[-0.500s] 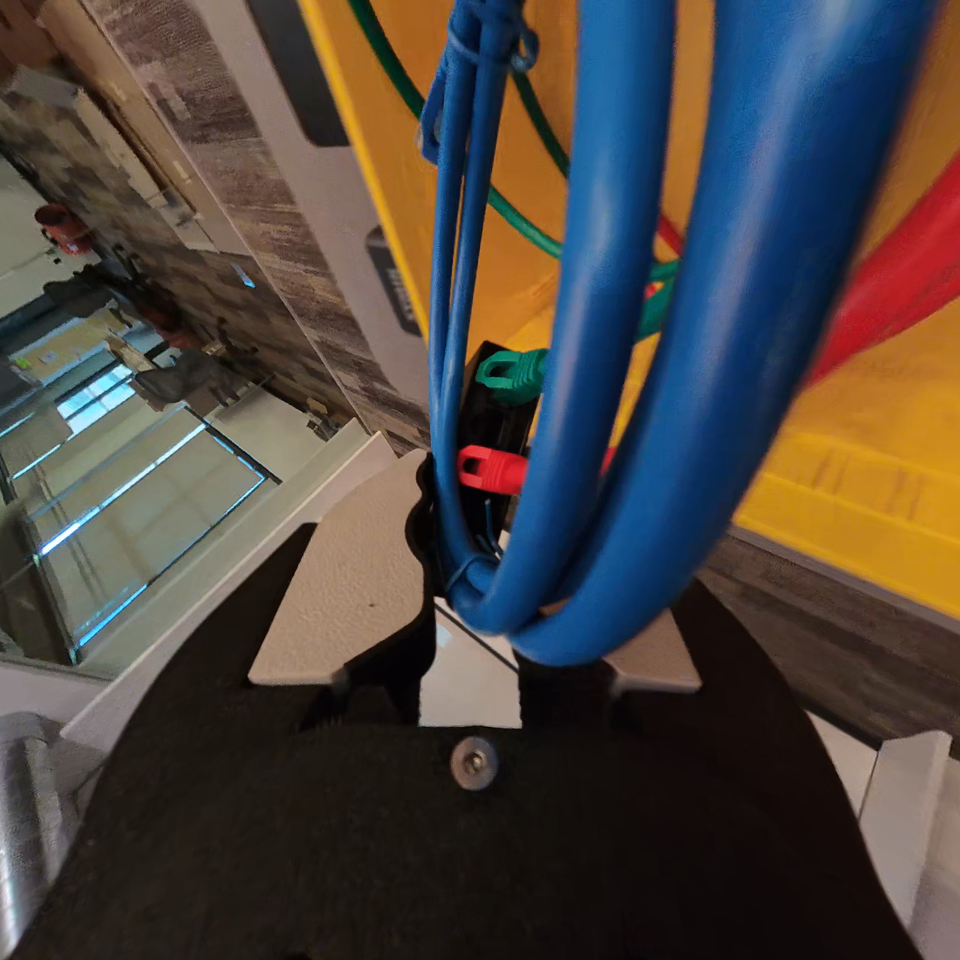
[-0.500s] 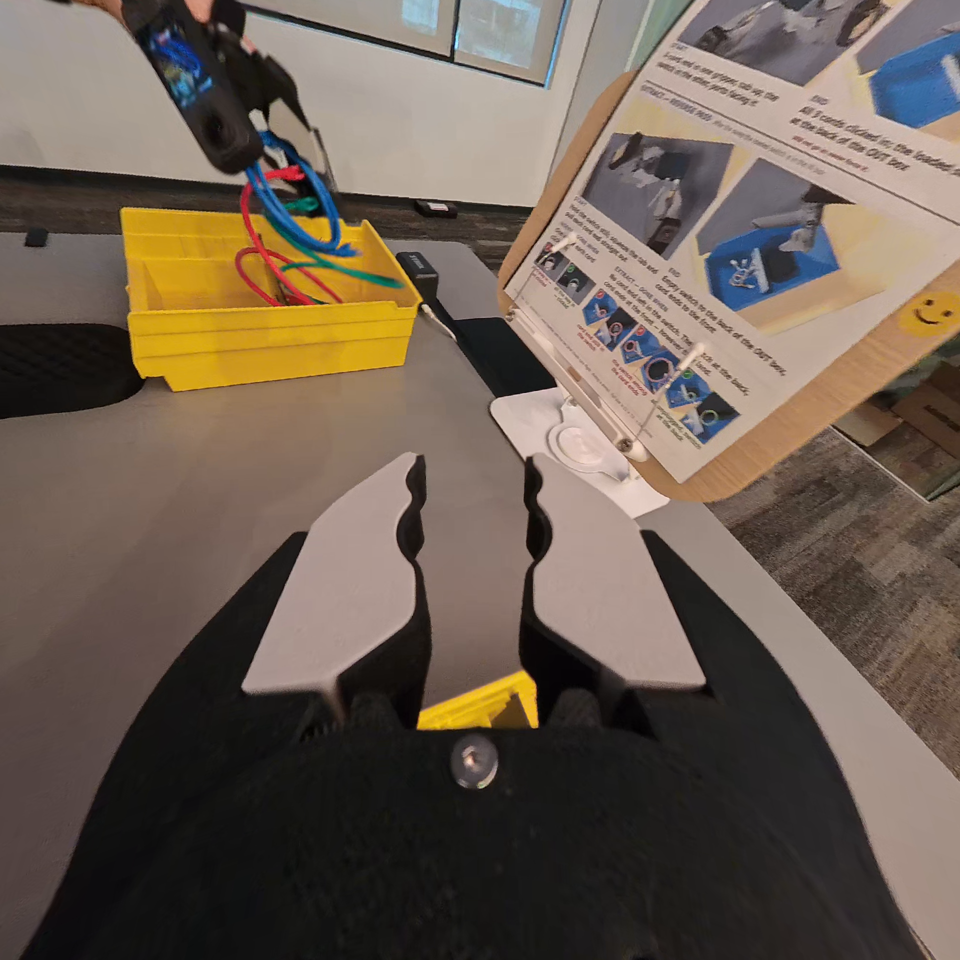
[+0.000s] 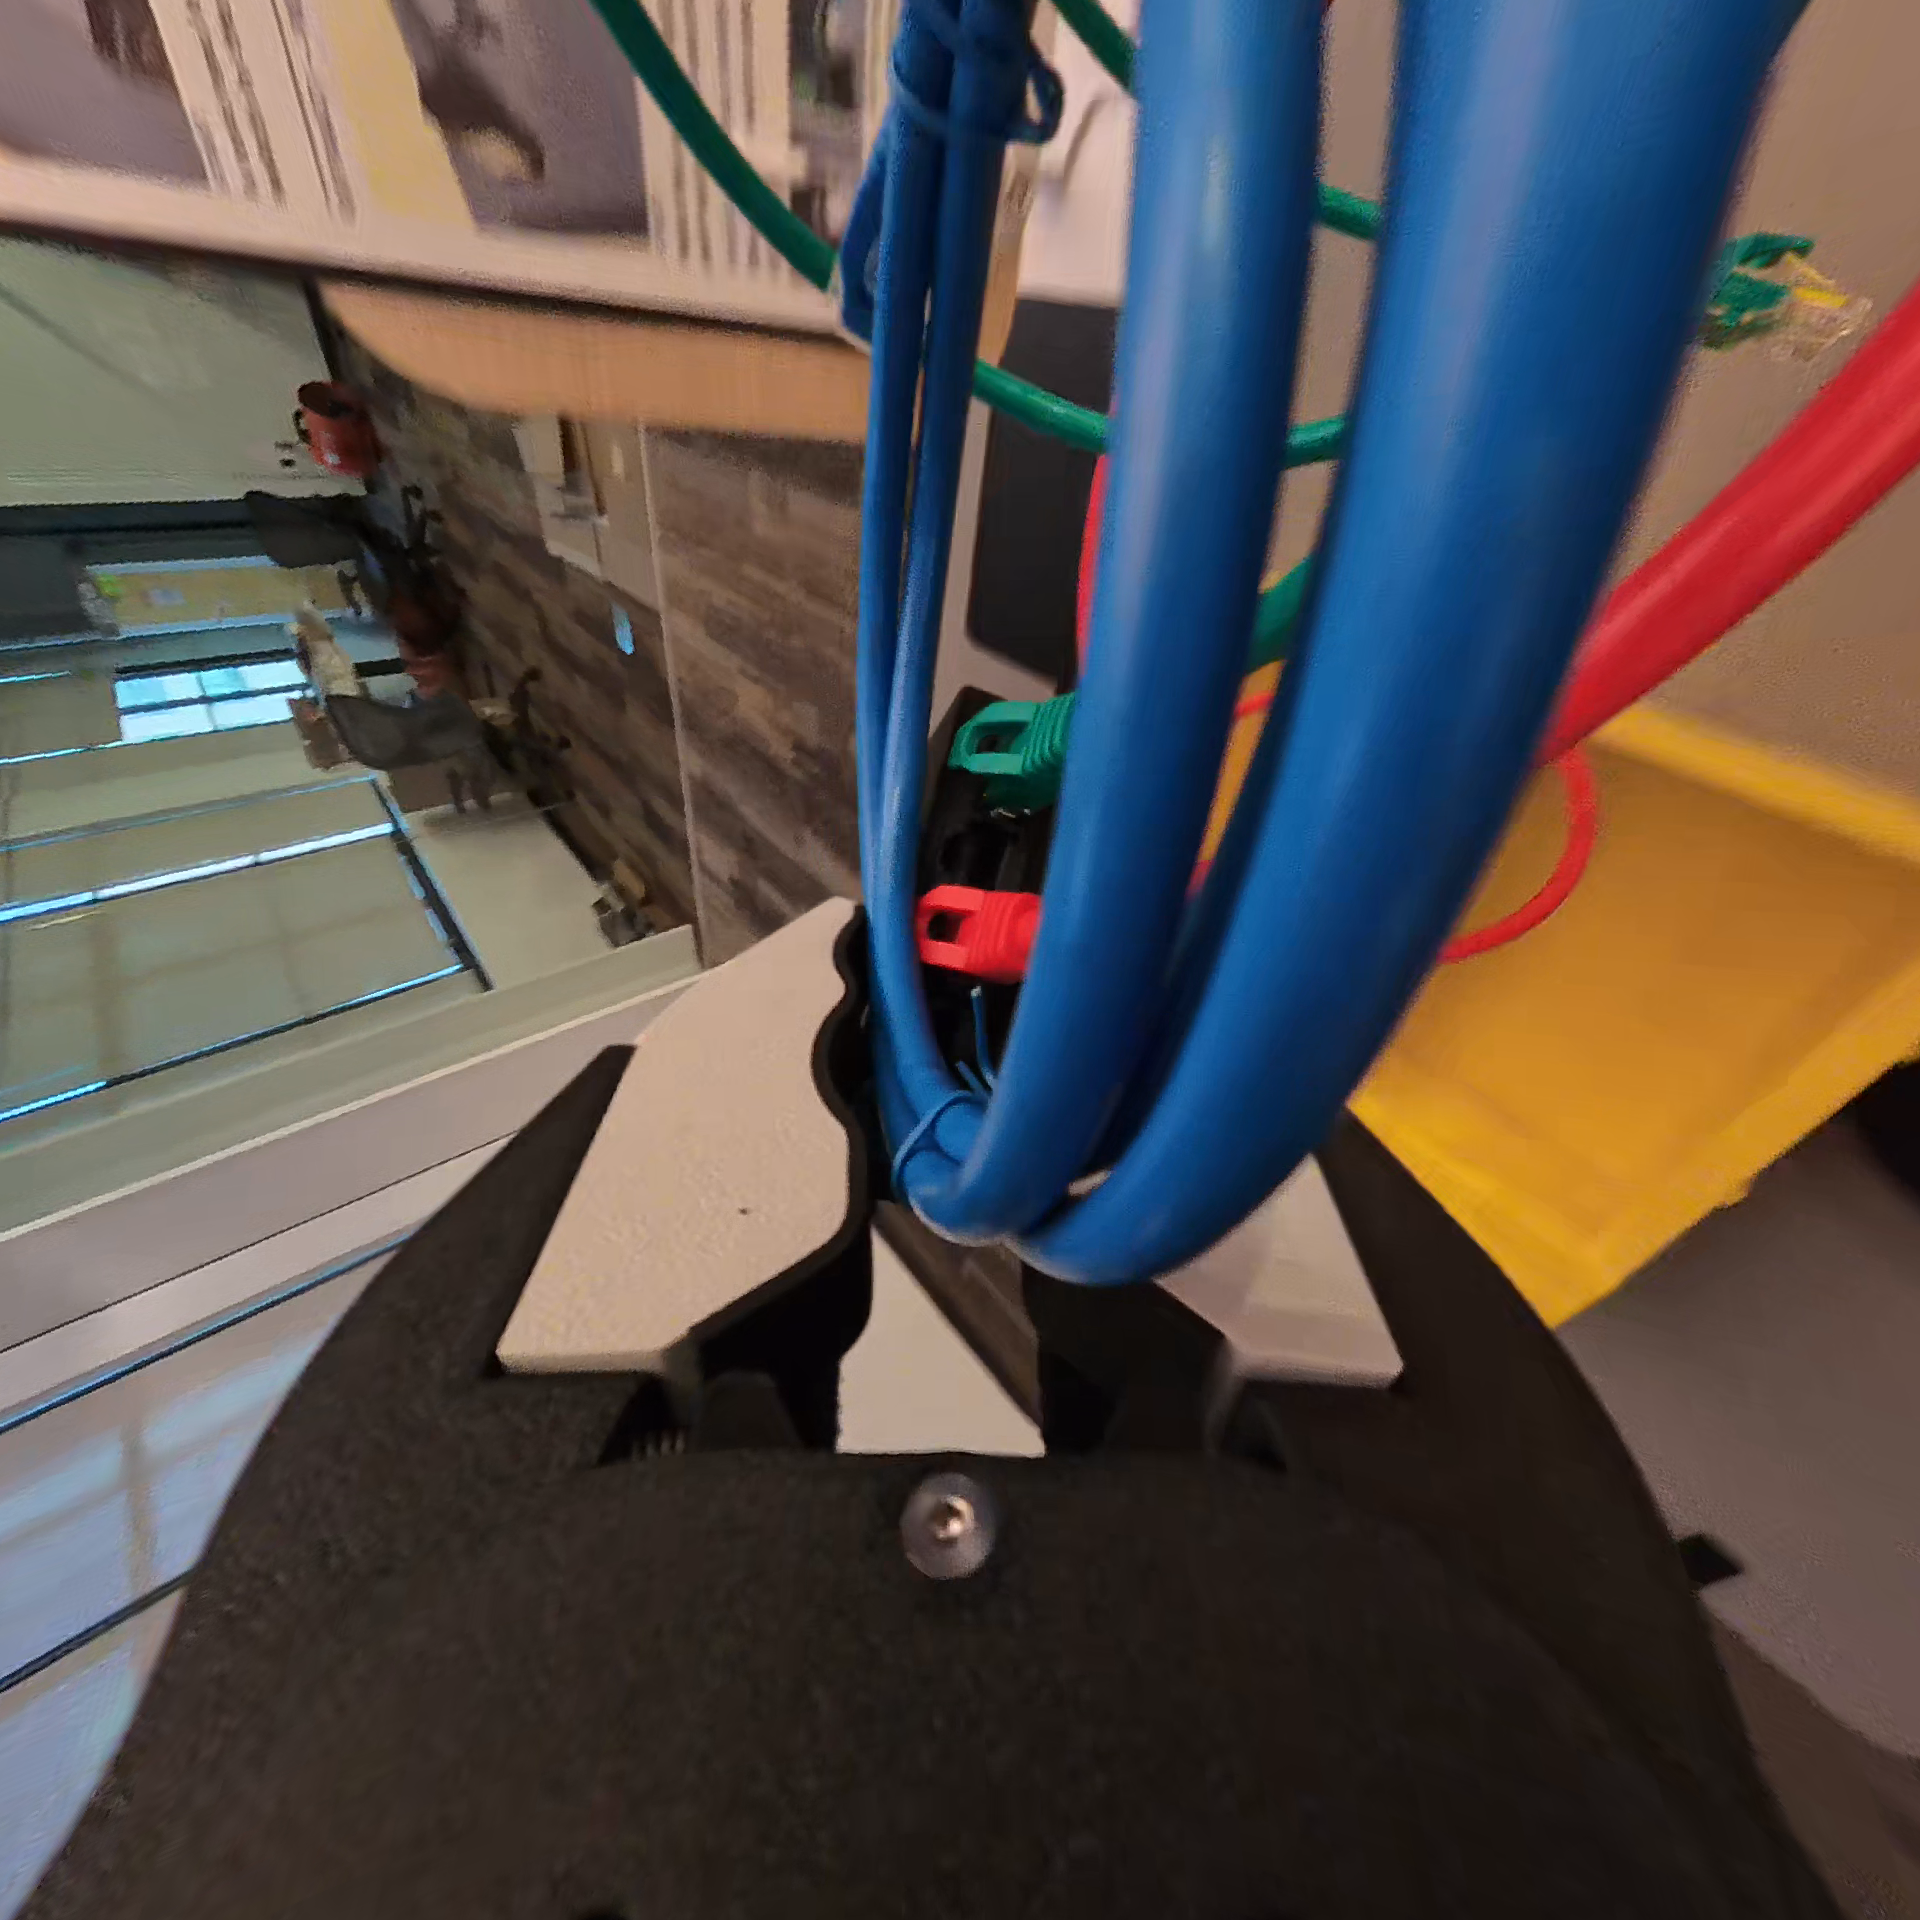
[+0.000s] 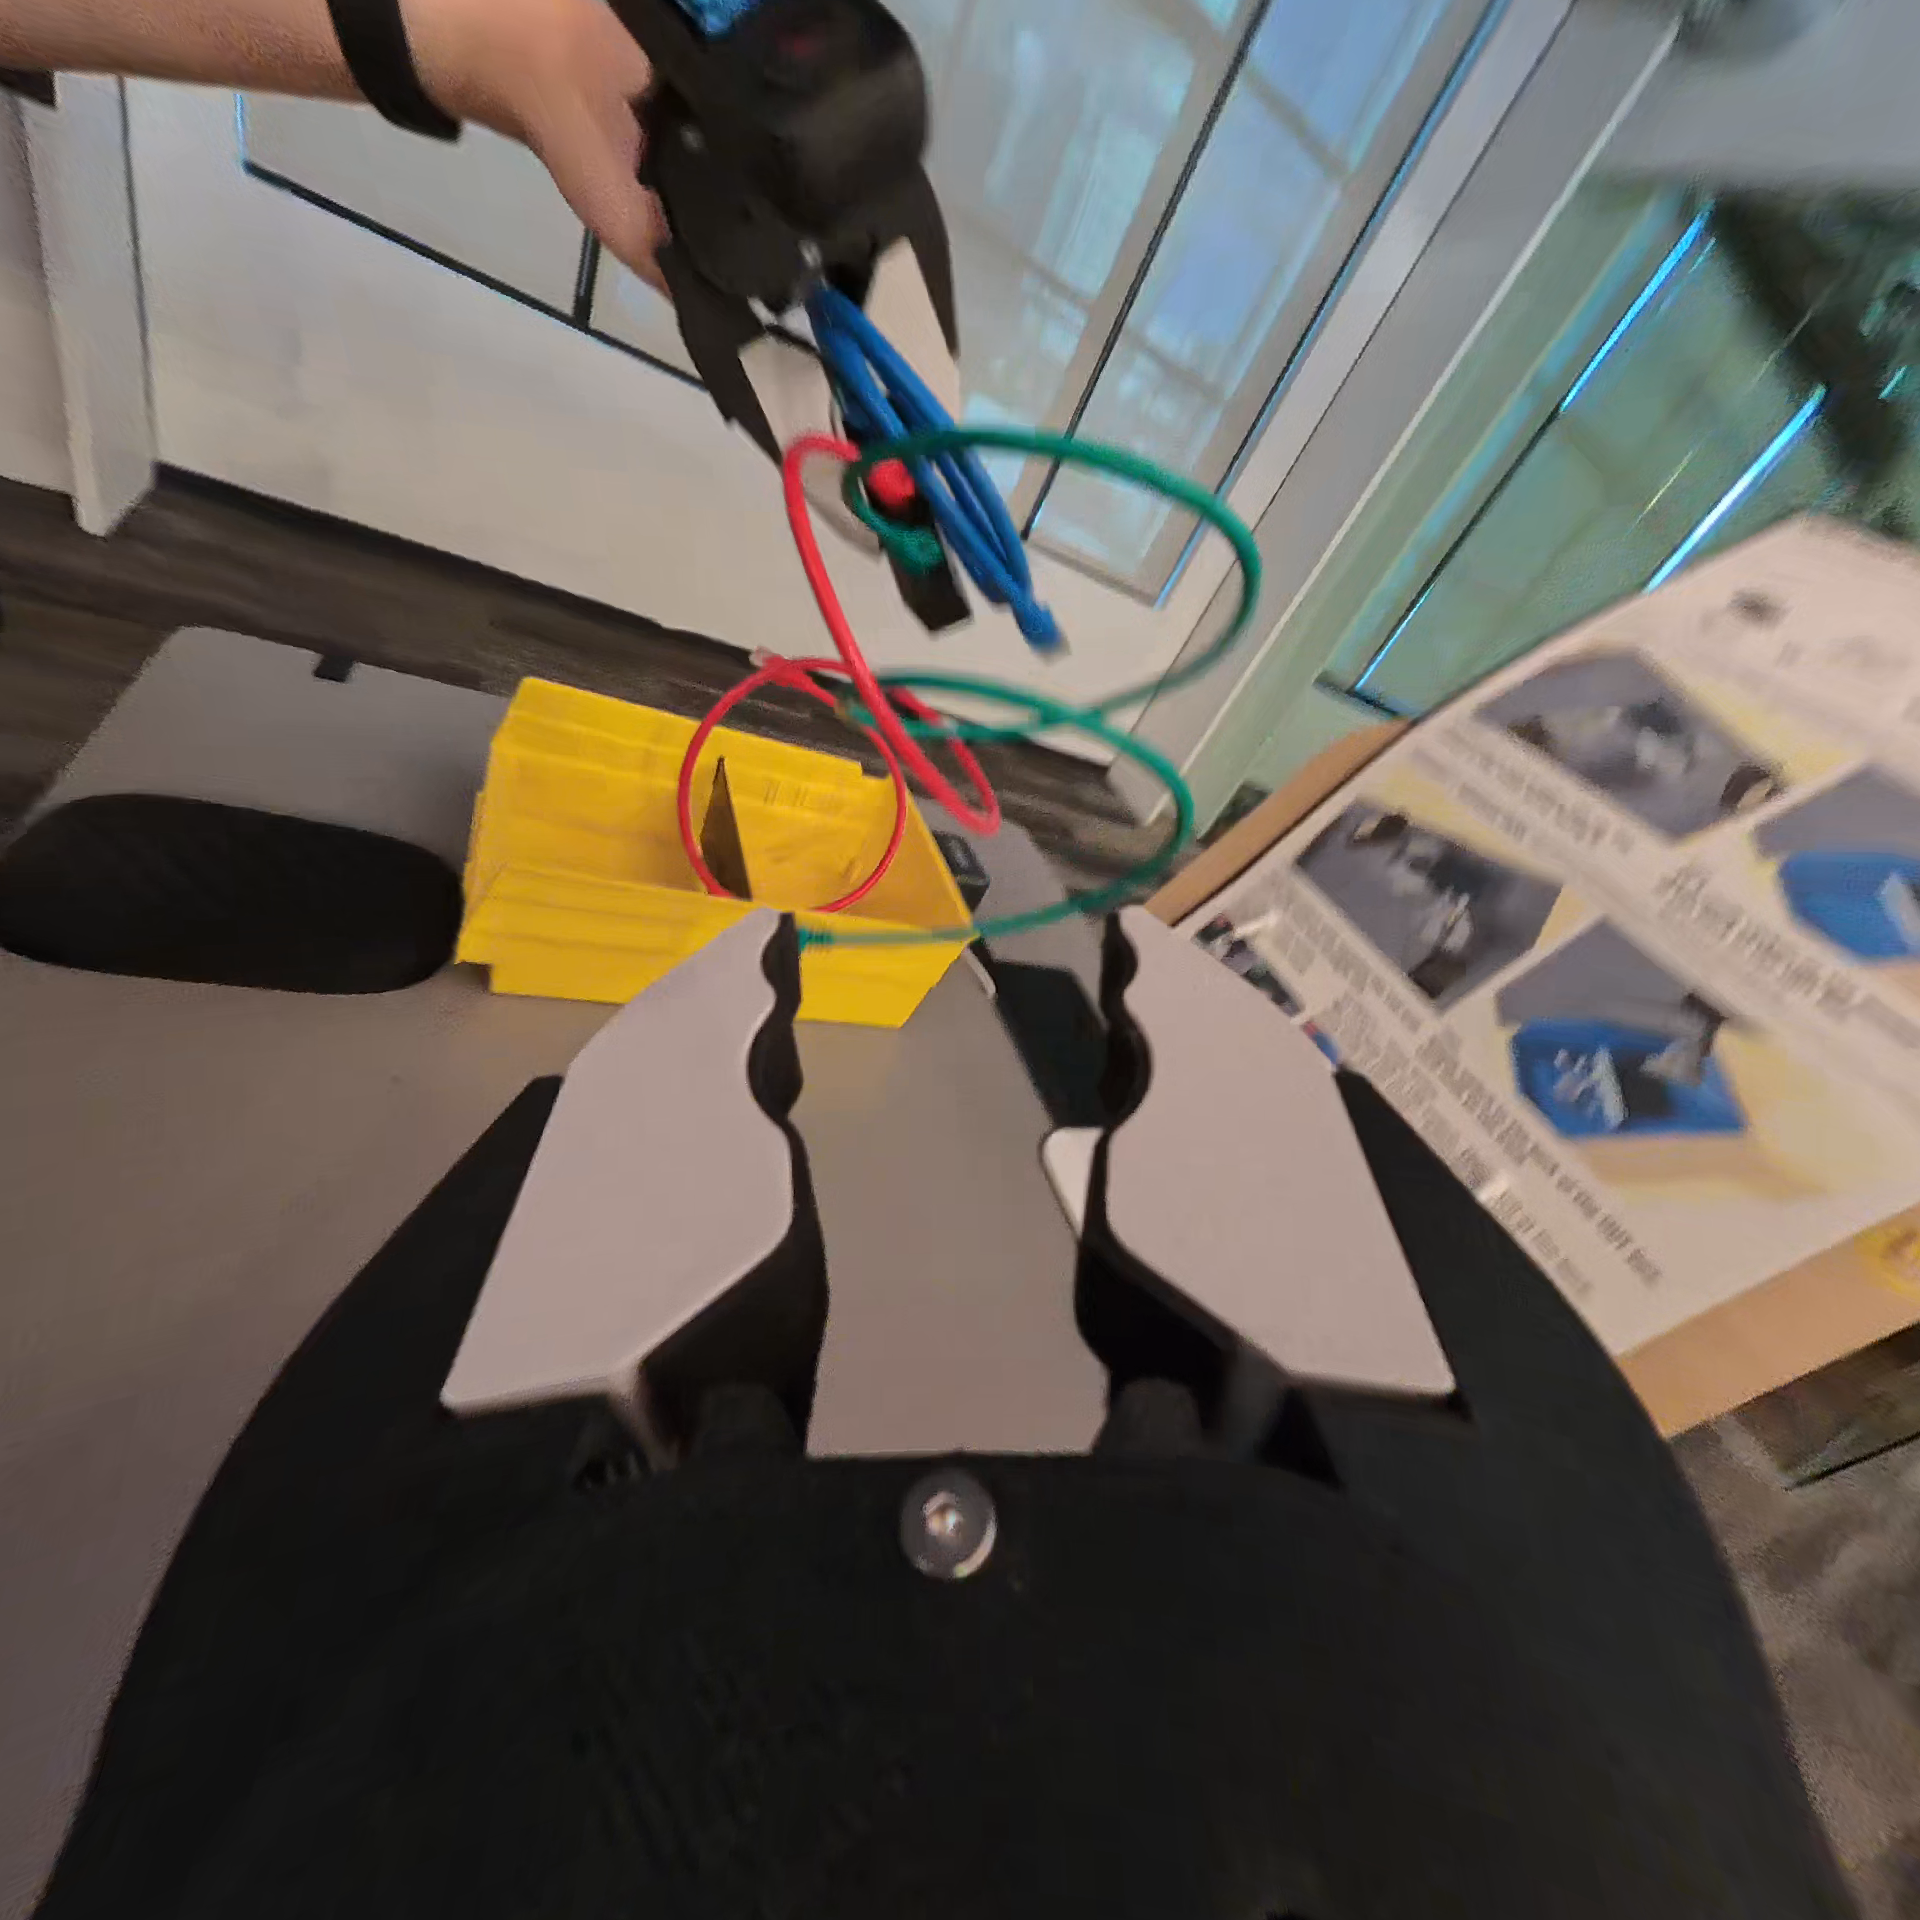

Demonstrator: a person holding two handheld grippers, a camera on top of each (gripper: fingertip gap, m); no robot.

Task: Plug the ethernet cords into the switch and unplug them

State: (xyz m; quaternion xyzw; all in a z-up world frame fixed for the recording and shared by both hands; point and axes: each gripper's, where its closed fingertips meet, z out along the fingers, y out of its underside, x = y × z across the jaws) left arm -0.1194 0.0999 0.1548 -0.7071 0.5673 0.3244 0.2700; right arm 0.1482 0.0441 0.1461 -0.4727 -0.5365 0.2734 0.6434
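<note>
three cords, red (image 3: 1714, 582), green (image 3: 1039, 400) and blue (image 3: 1226, 623), hang from a black switch (image 3: 961, 831), mostly hidden behind the blue loops. the switch is pinched in the left tongs (image 3: 956, 1081), held in the air by a hand (image 4: 561, 135) above a yellow bin (image 4: 665, 935). the right tongs (image 4: 951, 966) are spread, holding nothing, over a grey table (image 4: 208, 1143). a blurred instruction board (image 4: 1558, 987) and windows stand behind.

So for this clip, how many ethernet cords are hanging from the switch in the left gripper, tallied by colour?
Blue cord: 1, bundled in loops
Red cord: 1
Green cord: 1
Total: 3 cords, all lifted with the black switch held by the left gripper above the yellow bin.
</note>
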